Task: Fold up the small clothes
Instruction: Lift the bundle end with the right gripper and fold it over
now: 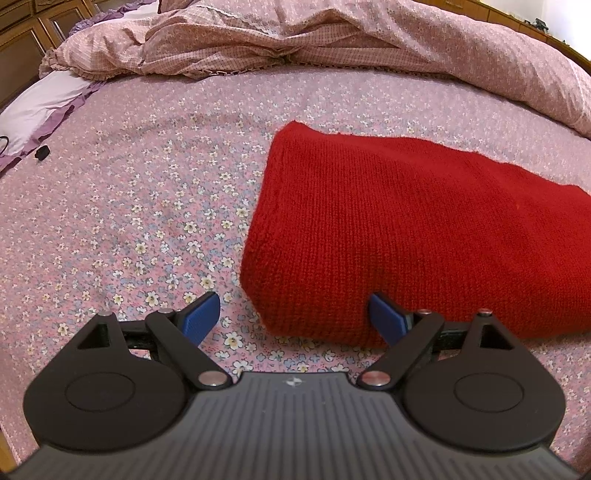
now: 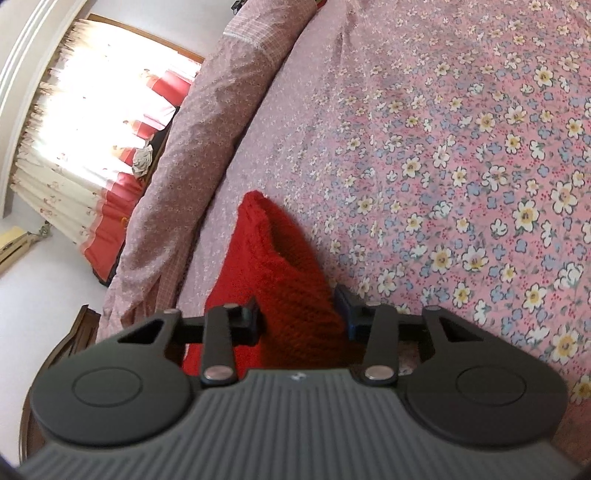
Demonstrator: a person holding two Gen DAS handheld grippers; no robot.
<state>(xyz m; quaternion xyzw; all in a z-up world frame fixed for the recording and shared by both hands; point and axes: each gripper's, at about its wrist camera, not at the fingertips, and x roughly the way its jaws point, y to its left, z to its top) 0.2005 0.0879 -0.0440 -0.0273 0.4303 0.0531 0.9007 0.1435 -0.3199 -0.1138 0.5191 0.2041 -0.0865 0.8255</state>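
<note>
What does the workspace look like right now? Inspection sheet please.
Surface: bed sheet, pink floral, mostly flat.
Job's things: red knit garment, folded, lying on the sheet; one edge is lifted in the right wrist view.
Clutter: rumpled pink duvet at the far side; small black object near the pillow.
Grippers: left hand-held gripper open, the garment's near corner between its fingers; right hand-held gripper has knit fabric between its fingers, firm clamp cannot be told.
Cables: a dark cord at the left edge, only partly visible.
Surroundings: wooden cabinets; curtained window, bright.
</note>
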